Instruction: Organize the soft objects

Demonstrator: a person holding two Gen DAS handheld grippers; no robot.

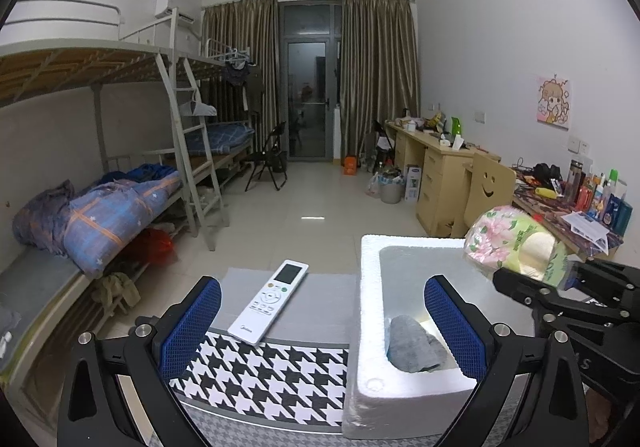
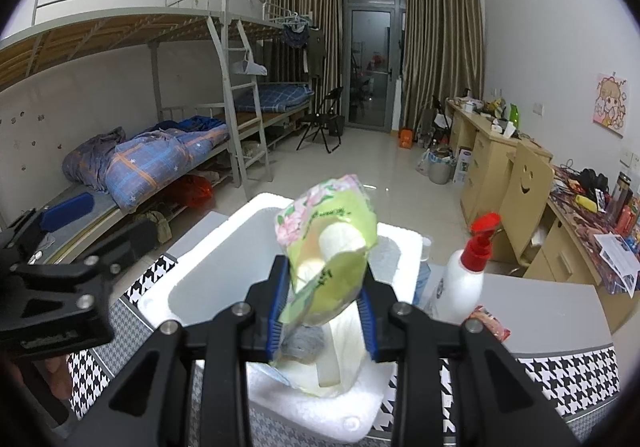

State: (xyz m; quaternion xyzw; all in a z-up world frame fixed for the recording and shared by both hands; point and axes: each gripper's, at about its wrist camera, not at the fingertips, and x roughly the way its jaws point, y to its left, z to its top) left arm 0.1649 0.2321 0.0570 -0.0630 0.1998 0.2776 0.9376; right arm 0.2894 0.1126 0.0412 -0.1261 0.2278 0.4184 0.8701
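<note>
The right gripper (image 2: 326, 311) pinches a green tissue pack (image 2: 328, 243) above a white foam box (image 2: 212, 267). The left gripper (image 1: 320, 327), spread wide and empty, hangs over the table (image 1: 316, 287) beside a white remote (image 1: 268, 301).

White remote control (image 1: 269, 301) on the houndstooth cloth (image 1: 264, 379), spray bottle with red trigger (image 2: 466, 275), bunk beds (image 1: 120, 59), folding chair (image 1: 269, 157), brown curtains (image 1: 376, 75), cluttered desks (image 1: 436, 151)

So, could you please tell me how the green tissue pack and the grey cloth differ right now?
The green tissue pack is held in the air by the right claw; the grey cloth lies inside the white foam box. The tissue pack is glossy, flowered plastic wrap, while the grey cloth is plain and matte. The tissue pack looks bulkier than the cloth. Both are soft things at the box.
</note>
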